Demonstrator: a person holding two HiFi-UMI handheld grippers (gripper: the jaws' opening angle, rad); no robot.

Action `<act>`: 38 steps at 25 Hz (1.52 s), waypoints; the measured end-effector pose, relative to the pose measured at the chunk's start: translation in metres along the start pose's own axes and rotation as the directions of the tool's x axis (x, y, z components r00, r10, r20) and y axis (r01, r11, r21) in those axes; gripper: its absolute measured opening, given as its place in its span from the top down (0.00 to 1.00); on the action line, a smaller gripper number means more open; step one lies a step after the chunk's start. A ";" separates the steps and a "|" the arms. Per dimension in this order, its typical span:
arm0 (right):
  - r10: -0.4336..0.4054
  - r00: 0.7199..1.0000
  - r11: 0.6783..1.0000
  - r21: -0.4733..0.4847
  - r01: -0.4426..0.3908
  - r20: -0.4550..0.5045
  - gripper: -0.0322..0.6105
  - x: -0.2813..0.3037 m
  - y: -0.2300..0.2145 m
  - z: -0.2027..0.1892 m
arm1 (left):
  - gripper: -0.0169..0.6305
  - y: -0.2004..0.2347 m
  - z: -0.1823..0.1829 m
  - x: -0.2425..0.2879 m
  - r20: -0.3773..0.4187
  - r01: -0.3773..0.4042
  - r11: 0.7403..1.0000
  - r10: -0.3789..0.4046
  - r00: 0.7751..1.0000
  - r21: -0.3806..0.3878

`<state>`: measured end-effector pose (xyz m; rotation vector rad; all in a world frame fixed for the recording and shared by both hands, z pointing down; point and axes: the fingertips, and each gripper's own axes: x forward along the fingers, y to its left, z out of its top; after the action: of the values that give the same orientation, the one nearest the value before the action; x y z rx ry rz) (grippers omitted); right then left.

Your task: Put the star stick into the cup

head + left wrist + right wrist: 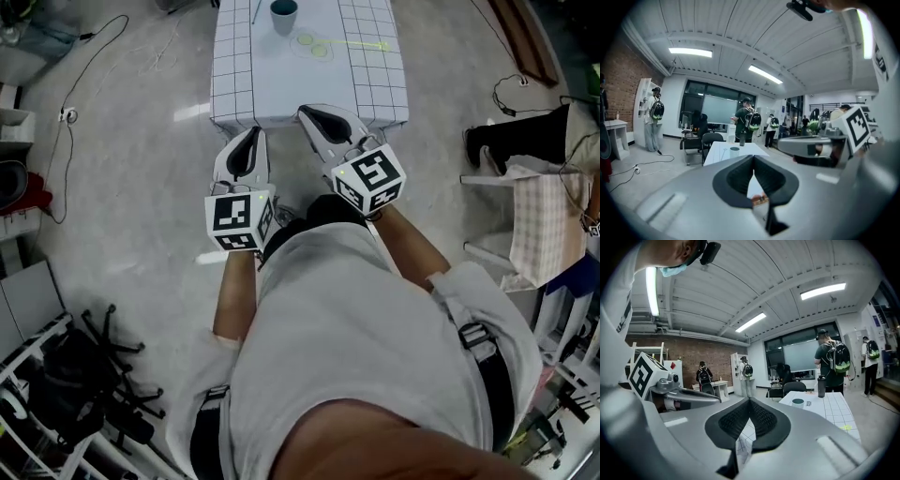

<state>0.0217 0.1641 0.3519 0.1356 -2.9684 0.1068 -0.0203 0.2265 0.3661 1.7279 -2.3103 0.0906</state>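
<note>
A teal cup [284, 15] stands near the far end of the white grid-marked table [375, 89]. The yellow-green star stick [361, 44] lies flat to the cup's right, beside two pale rings [314, 46]. My left gripper [254, 132] and right gripper [306, 112] hover side by side just short of the table's near edge, both shut and empty. In the left gripper view the shut left gripper [753, 157] points at the cup [735, 150]. The right gripper view has the right gripper [749, 401] shut, with the cup [798, 402] and star stick [846, 427] ahead on the right.
A thin stick [255, 11] lies left of the cup. Cables [66, 112] trail over the floor at left. Black stands [103, 375] sit at the lower left, and a chair with checked cloth [539, 230] at right. People with backpacks [745, 122] stand beyond the table near office chairs [712, 140].
</note>
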 end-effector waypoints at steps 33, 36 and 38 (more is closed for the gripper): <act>-0.256 0.941 0.925 0.226 0.305 -0.224 0.95 0.048 -0.326 -0.086 | 0.97 -0.099 -0.031 0.398 -0.542 0.651 0.727 -0.465 0.700 0.218; -0.270 0.932 0.909 0.256 0.329 -0.240 0.95 0.047 -0.345 -0.101 | 0.97 -0.107 -0.047 0.417 -0.610 0.691 0.691 -0.459 0.646 0.213; -0.279 0.927 0.898 0.274 0.344 -0.251 0.95 0.045 -0.352 -0.110 | 0.97 -0.111 -0.059 0.428 -0.655 0.721 0.654 -0.445 0.611 0.229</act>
<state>0.0298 -0.1804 0.4897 0.6029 -2.6582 0.5181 -0.0170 -0.1947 0.5141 2.2426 -1.2341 0.9656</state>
